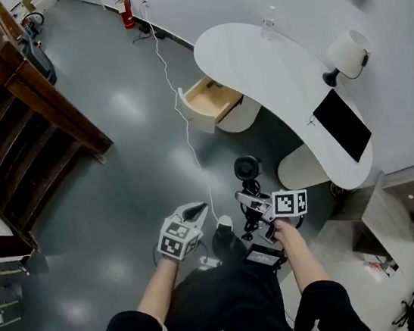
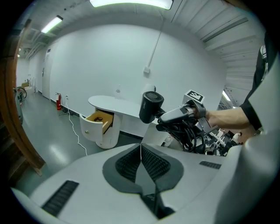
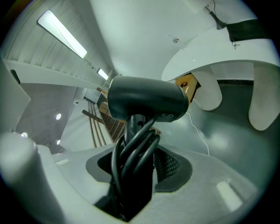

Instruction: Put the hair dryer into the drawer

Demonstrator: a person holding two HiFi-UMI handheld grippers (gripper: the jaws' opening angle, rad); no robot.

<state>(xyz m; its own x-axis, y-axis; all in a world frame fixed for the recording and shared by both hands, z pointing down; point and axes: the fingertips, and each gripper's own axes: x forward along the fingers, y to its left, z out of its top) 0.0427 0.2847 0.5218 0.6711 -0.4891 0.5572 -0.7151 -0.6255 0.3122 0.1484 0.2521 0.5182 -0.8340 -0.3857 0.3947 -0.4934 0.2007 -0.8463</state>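
Note:
The black hair dryer (image 3: 146, 101) sits in my right gripper (image 3: 133, 175), which is shut on its handle and bundled black cord. In the head view the hair dryer (image 1: 247, 169) points ahead of the right gripper (image 1: 263, 210), over the floor. From the left gripper view the hair dryer (image 2: 151, 107) hangs in the air at right. The open wooden drawer (image 1: 211, 99) juts from a white pedestal under the curved white desk (image 1: 271, 75), well ahead; the drawer (image 2: 99, 118) is also in the left gripper view. My left gripper (image 1: 192, 220) is shut and empty, its pads (image 2: 131, 162) pressed together.
A white cable (image 1: 185, 126) trails across the grey floor past the drawer. A dark tablet (image 1: 343, 124) and a white lamp (image 1: 348, 51) rest on the desk. A wooden staircase (image 1: 25, 125) rises at left. Grey shelving (image 1: 412, 208) stands at right.

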